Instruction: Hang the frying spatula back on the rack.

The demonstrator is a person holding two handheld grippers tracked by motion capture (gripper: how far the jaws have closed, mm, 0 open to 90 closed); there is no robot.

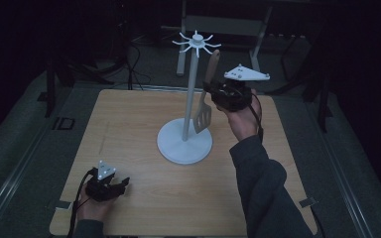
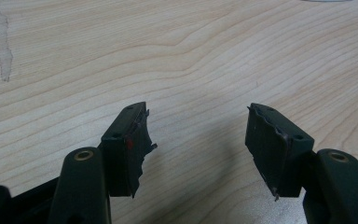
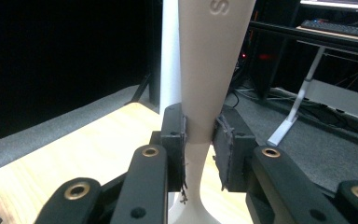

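A wooden slotted spatula (image 1: 206, 99) hangs upright in the air beside the white hook stand (image 1: 185, 145), its handle tip up near the stand's top hooks (image 1: 196, 42). My right gripper (image 1: 214, 93) is shut on the spatula's neck; in the right gripper view the pale handle (image 3: 209, 70) rises between the two pads (image 3: 175, 144), with the stand's white pole (image 3: 170, 56) just behind it. My left gripper (image 1: 121, 186) rests low at the table's front left, open, with bare wood between its fingers (image 2: 128, 140).
The light wooden table (image 1: 129, 129) stands on dark grey flooring. The stand's round base sits near the table's middle. A metal desk frame (image 1: 223, 25) and cables lie in the dark beyond the far edge.
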